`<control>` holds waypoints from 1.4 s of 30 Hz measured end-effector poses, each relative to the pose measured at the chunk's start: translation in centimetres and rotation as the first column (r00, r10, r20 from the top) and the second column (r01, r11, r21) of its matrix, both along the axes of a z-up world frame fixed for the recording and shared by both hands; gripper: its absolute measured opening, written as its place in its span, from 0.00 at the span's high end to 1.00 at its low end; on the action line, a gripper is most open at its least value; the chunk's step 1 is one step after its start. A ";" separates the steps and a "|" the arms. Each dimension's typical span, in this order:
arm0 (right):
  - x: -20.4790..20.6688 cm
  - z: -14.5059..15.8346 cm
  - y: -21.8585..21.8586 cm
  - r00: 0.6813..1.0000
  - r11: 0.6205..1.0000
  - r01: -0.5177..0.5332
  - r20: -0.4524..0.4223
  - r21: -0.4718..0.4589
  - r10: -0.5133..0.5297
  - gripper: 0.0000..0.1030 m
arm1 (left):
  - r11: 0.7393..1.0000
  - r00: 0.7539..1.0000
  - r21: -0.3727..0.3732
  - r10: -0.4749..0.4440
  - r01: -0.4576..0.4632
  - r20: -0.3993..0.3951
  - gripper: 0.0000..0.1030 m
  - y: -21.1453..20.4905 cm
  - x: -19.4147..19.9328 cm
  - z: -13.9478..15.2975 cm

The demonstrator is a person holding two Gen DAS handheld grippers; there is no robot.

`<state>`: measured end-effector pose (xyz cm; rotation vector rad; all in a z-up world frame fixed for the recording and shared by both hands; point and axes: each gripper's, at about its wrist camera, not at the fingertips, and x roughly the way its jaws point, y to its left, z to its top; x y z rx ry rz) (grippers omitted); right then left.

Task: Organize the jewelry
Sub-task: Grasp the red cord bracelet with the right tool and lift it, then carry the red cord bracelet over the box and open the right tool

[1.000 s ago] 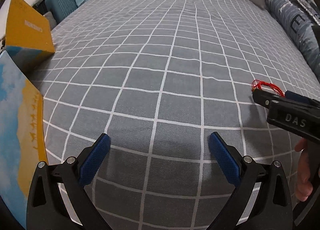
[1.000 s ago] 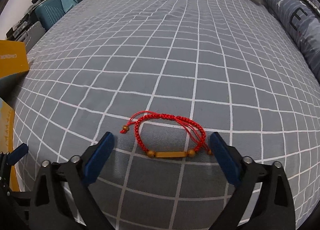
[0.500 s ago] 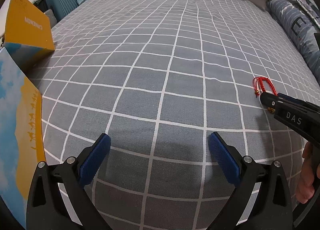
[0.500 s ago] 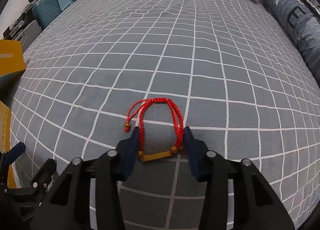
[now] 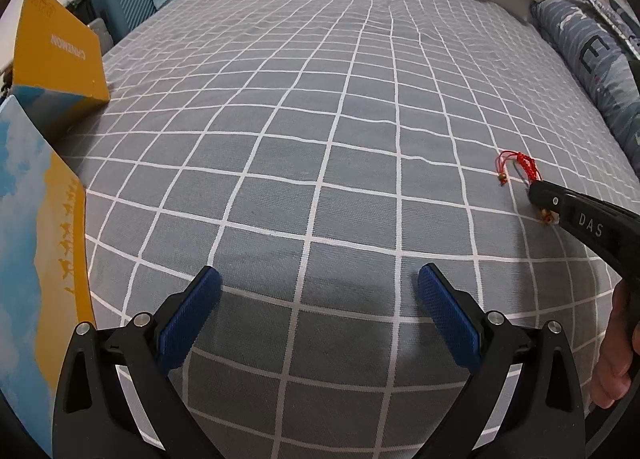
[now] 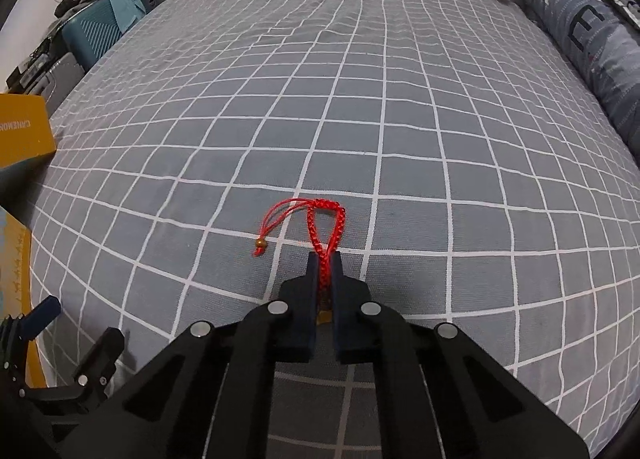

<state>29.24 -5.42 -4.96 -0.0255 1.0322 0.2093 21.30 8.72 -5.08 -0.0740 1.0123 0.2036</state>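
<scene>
Bracelet (image 6: pixel 326 227) lies near on the grid bedspread (image 6: pixel 360 107), pinched into a narrow loop by the right gripper (image 6: pixel 324 259), jaws just closed on it for lifting; left gripper (image 5: pixel 318 291) waits, fingers apart.

A: The grey bedspread (image 6: pixel 400 119) carries a white grid, and the braided red cord bracelet (image 6: pixel 326 227) has brown beads.

B: The flat yellow cardboard box (image 5: pixel 56 47) has blue sides (its neighbour too); the pillow (image 6: pixel 592 43) is dark blue, patterned.
</scene>
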 end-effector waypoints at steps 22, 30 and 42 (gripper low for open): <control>-4.6 6.9 0.6 0.995 1.000 -0.006 0.099 -0.012 0.007 0.96 | 0.999 0.996 -0.021 -0.028 0.030 0.089 0.06 -0.9 -5.0 6.2; -7.7 11.1 2.3 0.985 0.999 -0.040 0.167 -0.019 0.042 0.96 | 0.998 0.991 -0.060 -0.006 0.014 0.134 0.06 1.2 -8.5 10.2; -13.5 17.1 10.7 0.943 0.982 -0.189 0.276 -0.013 0.185 0.96 | 0.994 0.978 -0.029 0.109 -0.106 0.180 0.06 8.7 -14.4 13.8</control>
